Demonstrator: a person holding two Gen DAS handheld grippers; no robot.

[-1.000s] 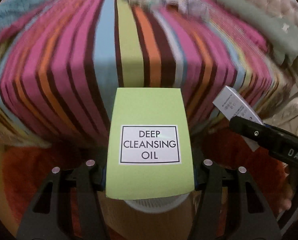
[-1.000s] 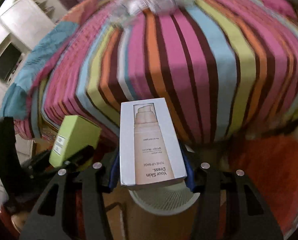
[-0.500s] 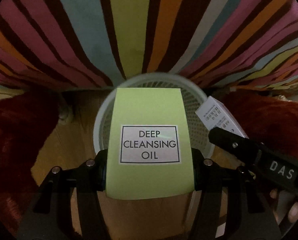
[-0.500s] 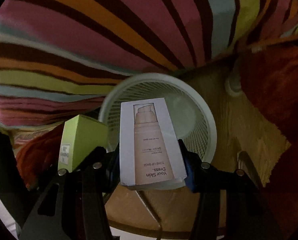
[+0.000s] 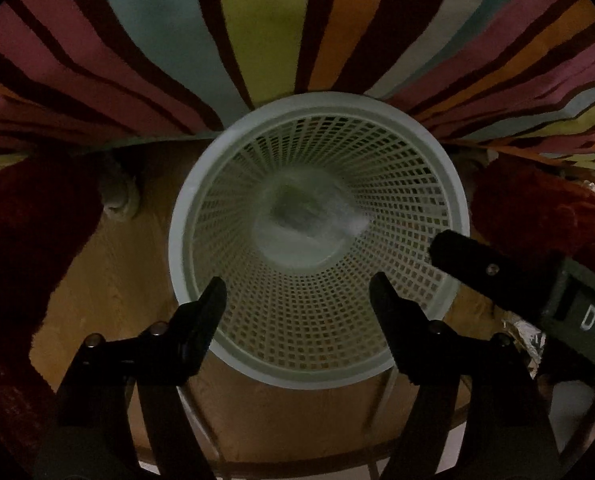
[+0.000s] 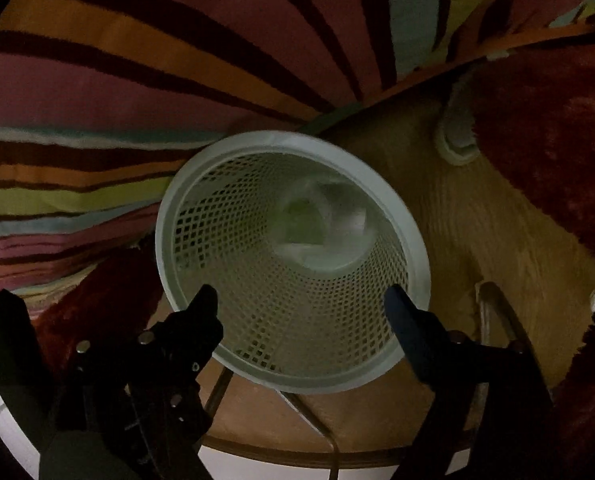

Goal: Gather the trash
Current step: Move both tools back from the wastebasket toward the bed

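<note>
A white mesh waste basket (image 5: 397, 184) stands on the wooden floor against the striped bedspread; it also shows in the right wrist view (image 6: 409, 240). My left gripper (image 5: 297, 292) is open and empty, right above the basket's mouth. My right gripper (image 6: 301, 300) is open and empty above the same basket. Its finger (image 5: 477, 264) shows at the right of the left wrist view. At the basket's bottom lie a green box (image 6: 301, 220) and a white box (image 6: 349, 216), blurred in both views.
The striped bedspread (image 5: 257, 28) hangs just behind the basket. A dark red shaggy rug (image 5: 25, 232) lies on both sides (image 6: 557, 140). A round bed foot (image 5: 117, 196) stands left of the basket. A curved wooden rim (image 6: 297, 456) runs below the grippers.
Both grippers have opened. The green Deep Cleansing Oil box and the white skin-cream box have dropped from them into the basket. Both grippers have moved closer over the basket.
</note>
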